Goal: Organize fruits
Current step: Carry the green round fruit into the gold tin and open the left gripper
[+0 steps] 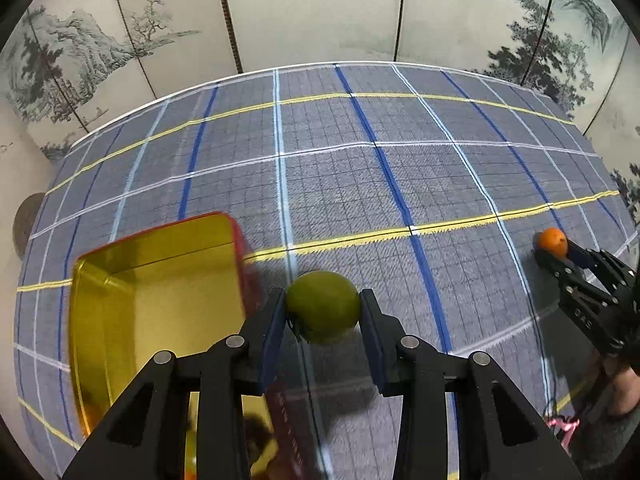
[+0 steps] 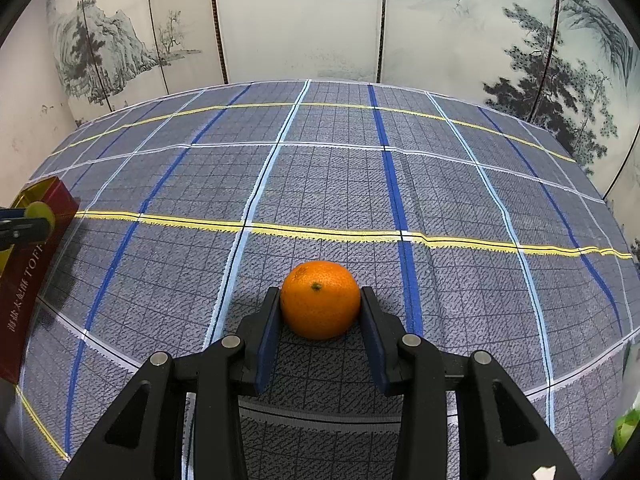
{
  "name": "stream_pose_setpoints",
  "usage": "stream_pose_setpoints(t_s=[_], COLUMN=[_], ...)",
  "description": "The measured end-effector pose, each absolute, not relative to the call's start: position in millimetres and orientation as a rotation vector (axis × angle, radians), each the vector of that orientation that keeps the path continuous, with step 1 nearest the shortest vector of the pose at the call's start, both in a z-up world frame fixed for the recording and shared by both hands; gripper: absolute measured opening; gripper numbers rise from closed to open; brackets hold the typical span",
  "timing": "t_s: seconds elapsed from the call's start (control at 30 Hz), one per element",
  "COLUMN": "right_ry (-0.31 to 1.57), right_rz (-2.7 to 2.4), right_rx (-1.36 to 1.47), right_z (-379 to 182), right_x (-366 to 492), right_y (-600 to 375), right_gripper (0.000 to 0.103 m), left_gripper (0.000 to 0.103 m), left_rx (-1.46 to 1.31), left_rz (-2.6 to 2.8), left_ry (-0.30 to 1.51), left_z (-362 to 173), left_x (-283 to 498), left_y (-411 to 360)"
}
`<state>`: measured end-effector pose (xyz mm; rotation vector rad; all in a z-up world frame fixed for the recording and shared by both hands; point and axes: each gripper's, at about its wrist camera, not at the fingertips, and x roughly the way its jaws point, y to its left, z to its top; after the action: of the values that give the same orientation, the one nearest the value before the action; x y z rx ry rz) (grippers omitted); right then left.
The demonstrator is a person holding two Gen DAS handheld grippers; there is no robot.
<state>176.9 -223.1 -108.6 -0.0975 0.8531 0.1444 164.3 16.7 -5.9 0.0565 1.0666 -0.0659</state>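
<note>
My left gripper (image 1: 323,304) is shut on a green fruit (image 1: 323,307) and holds it above the cloth, just right of the gold-lined red tin box (image 1: 160,292). My right gripper (image 2: 320,304) is shut on an orange (image 2: 320,305) that rests on the checked tablecloth (image 2: 320,184). In the left wrist view the right gripper (image 1: 560,254) and the orange (image 1: 553,241) show at the far right. In the right wrist view the box (image 2: 28,264) and the green fruit (image 2: 40,213) show at the far left.
Some orange and dark things lie in the box's near end (image 1: 256,440), blurred. A green object (image 2: 626,428) sits at the right edge of the right wrist view. A painted folding screen (image 1: 312,8) stands behind the table.
</note>
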Motion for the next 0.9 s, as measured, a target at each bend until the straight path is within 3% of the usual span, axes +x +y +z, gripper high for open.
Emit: stream_pose_setpoints(t_s=[0.43,0.9], right_ry=[0.853,0.853], right_rz=[0.143,0.141], right_rx=[-0.099,-0.103], right_z=[-108.8,-108.6], right_x=[176.7,176.6], right_y=[-223.2,-223.5], right_gripper=[0.037,0.037], left_gripper=[0.038,0.038], left_rx=[0.002,-0.069], left_rz=[0.024,0.1], left_ry=[1.016,1.045], left_z=[25.8,1.6], left_x=[107.6,68.4], left_y=[73.5,130.7])
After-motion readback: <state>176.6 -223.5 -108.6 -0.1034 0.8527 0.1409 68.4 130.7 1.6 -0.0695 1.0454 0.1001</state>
